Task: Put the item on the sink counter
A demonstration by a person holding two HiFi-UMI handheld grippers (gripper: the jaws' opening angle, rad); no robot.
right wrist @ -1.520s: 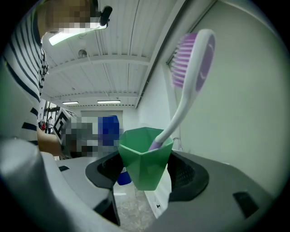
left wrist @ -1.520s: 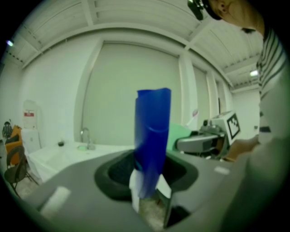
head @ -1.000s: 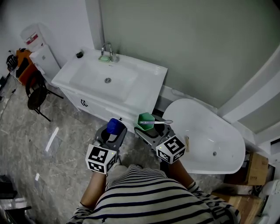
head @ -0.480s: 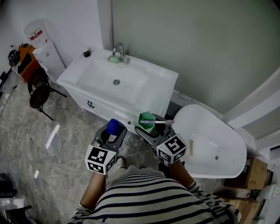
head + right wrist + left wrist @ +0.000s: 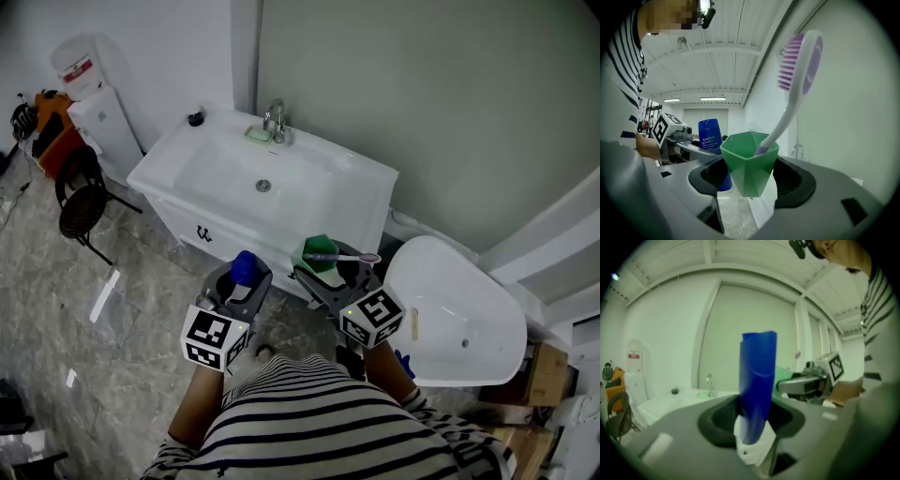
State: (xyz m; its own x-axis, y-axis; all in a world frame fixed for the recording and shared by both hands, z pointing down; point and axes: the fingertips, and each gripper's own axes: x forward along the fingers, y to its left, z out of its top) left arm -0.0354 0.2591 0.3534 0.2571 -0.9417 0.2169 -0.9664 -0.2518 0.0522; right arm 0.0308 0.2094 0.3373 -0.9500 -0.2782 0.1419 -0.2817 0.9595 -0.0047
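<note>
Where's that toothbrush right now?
In the head view the toothbrush leans in the green cup gripped by the right claw, beside the blue tube in the left claw, just short of the sink counter.

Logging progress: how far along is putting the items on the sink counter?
Done: nothing; neither item is on the sink counter. In hand: left hand-held gripper shut on the blue container, right hand-held gripper on the green cup with toothbrush, both short of it. Left: set them down there.
</note>
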